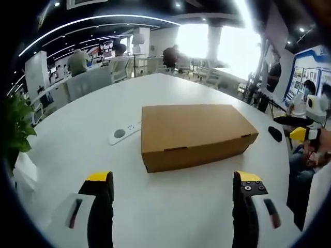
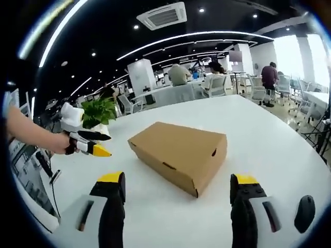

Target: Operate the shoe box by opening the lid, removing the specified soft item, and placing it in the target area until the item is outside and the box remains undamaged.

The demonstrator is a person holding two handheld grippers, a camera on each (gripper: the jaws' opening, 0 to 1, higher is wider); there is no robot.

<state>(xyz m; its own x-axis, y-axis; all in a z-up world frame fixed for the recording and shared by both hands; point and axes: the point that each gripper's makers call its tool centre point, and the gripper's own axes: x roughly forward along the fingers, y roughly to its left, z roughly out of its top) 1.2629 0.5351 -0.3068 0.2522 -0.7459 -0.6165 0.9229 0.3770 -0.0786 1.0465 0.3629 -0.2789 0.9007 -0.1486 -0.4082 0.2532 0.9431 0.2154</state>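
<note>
A closed brown cardboard shoe box [image 1: 194,133] lies on the white table [image 1: 170,206], its lid down. My left gripper [image 1: 176,187] hovers open a short way in front of the box, nothing between its yellow-tipped fingers. In the right gripper view the same box [image 2: 178,152] sits corner-on ahead of my right gripper [image 2: 178,188], which is also open and holds nothing. The left gripper [image 2: 88,143] comes into that view from the left, held by a person's hand. The right gripper's yellow tip [image 1: 300,133] peeks in at the right edge of the left gripper view. The soft item is hidden.
A white remote-like device [image 1: 124,132] lies left of the box. A black mouse [image 1: 275,134] rests near the table's right edge, also seen as a mouse [image 2: 304,213] by my right gripper. A potted plant [image 2: 98,113] stands at the table's far left. Several people and chairs are behind.
</note>
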